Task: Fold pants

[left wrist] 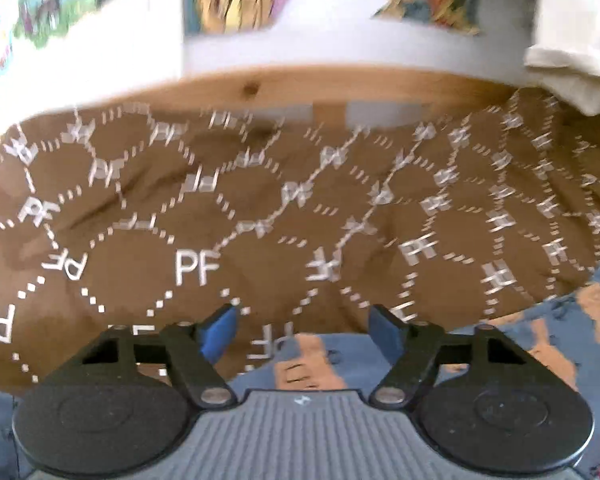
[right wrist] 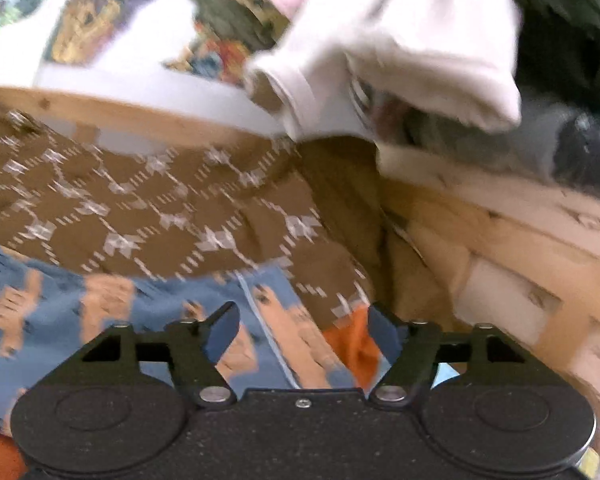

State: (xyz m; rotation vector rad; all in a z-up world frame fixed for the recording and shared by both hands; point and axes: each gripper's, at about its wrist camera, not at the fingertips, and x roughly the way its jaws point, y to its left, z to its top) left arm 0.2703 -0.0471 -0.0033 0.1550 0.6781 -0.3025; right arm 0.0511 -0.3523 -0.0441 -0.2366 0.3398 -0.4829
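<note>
Left wrist: pants (left wrist: 320,364) lie beneath spread fingers (left wrist: 220,330) on blanket (left wrist: 260,208).

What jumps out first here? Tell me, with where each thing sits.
The brown cloth with white PF lettering fills the middle of both views, spread over the bed. Nearer the cameras lies a blue fabric with tan figures, under the open left gripper and open right gripper. A white garment is heaped upper right.

Blue pants (right wrist: 60,304) (tan motifs), brown bedspread (left wrist: 260,208)
</note>
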